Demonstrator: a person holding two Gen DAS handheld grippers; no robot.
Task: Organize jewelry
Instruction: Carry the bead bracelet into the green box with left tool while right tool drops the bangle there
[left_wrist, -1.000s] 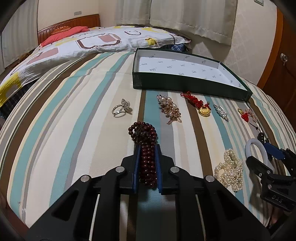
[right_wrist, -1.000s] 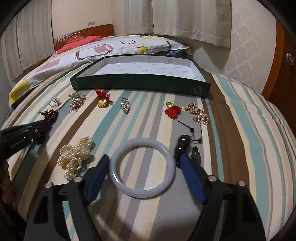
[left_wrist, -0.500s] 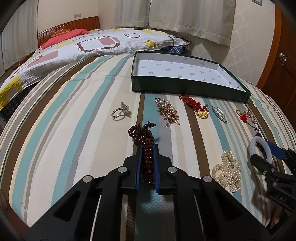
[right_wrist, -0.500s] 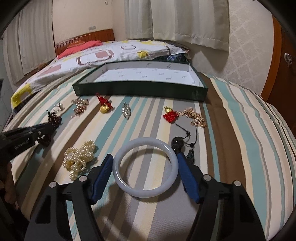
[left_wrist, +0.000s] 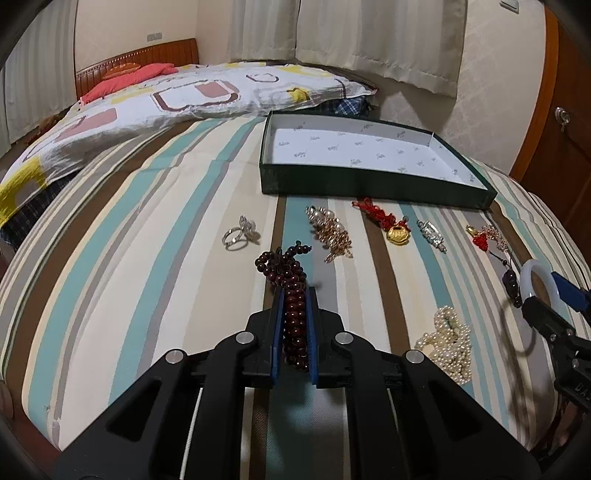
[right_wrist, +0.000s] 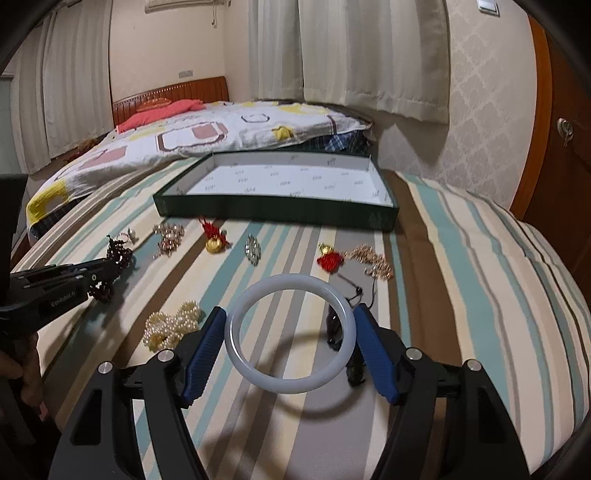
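My left gripper (left_wrist: 295, 291) is shut on a dark red bead bracelet (left_wrist: 291, 295) and holds it above the striped bedspread (left_wrist: 155, 266). It also shows in the right wrist view (right_wrist: 110, 266). My right gripper (right_wrist: 290, 314) is shut on a white jade bangle (right_wrist: 291, 384), lifted off the bed; its shadow lies below. The bangle also shows in the left wrist view (left_wrist: 528, 273). The open green box (left_wrist: 369, 181) with white lining stands behind the jewelry row.
On the bedspread lie a silver ring (left_wrist: 238, 234), a gold-pearl cluster (left_wrist: 332, 232), a red-tasselled gold charm (left_wrist: 391, 225), a crystal brooch (left_wrist: 430, 234), a pearl strand (left_wrist: 448, 343), a red knot charm (right_wrist: 330, 260) and a dark corded pendant (right_wrist: 334, 328). Pillows lie behind.
Both grippers have risen. The bead bracelet and the bangle have come up off the bedspread with them, and the bangle tilts more upright.
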